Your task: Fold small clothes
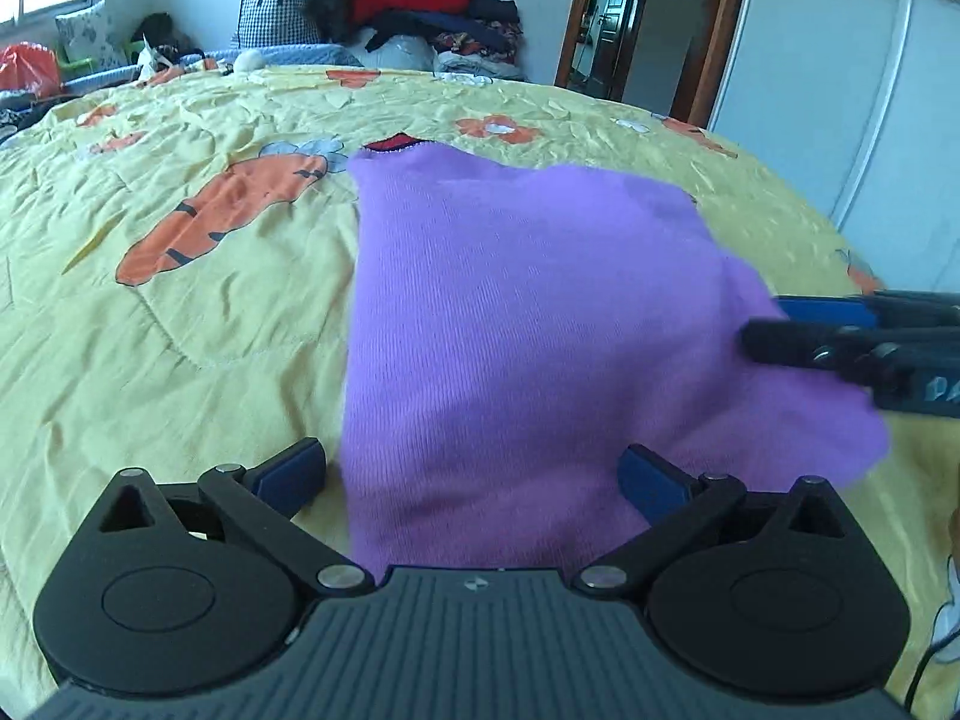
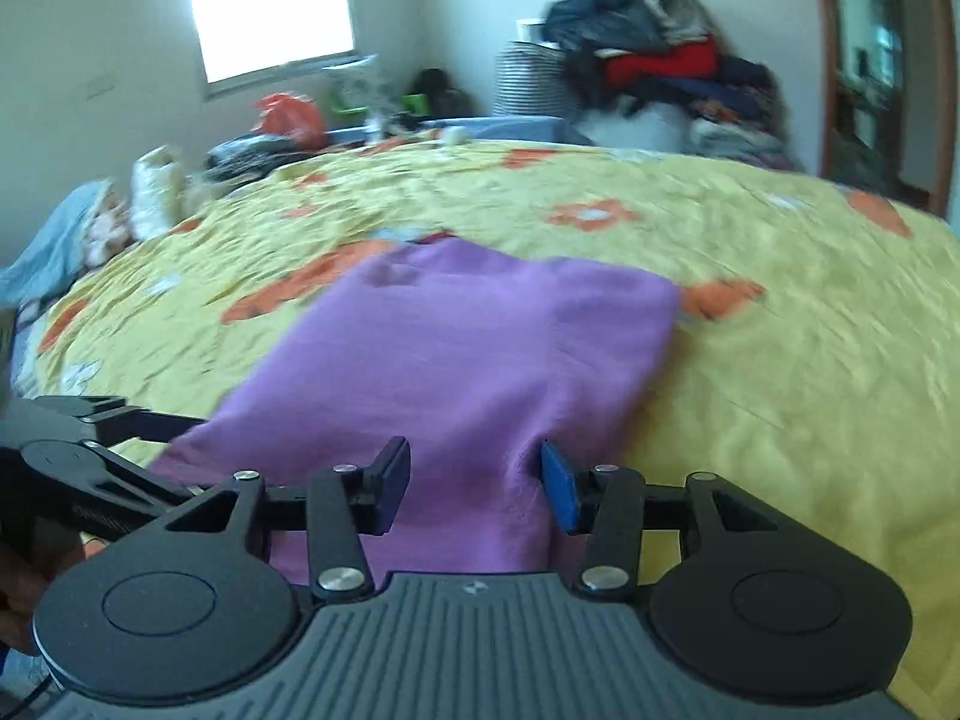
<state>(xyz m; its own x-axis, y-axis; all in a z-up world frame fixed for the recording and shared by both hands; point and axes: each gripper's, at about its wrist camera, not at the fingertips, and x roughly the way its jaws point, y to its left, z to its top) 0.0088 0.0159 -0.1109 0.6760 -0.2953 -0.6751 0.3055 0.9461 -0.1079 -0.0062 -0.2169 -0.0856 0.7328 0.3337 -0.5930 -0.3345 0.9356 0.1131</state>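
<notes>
A purple garment (image 1: 528, 312) is lying on the yellow carrot-print quilt (image 1: 180, 312) of a bed. The left gripper (image 1: 471, 471) is spreading its fingers fully, pressing nothing. The left view alone is showing a red collar edge (image 1: 396, 143); the right view alone is showing the right gripper (image 2: 474, 483) half open, its fingers straddling a raised fold.

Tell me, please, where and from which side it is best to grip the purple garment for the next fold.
Probably the near hem of the purple garment, approached from the near side where both grippers are. It lies flat on the yellow quilt, so only an edge offers the pads a pinch. The left gripper is wide open above that hem.
</notes>
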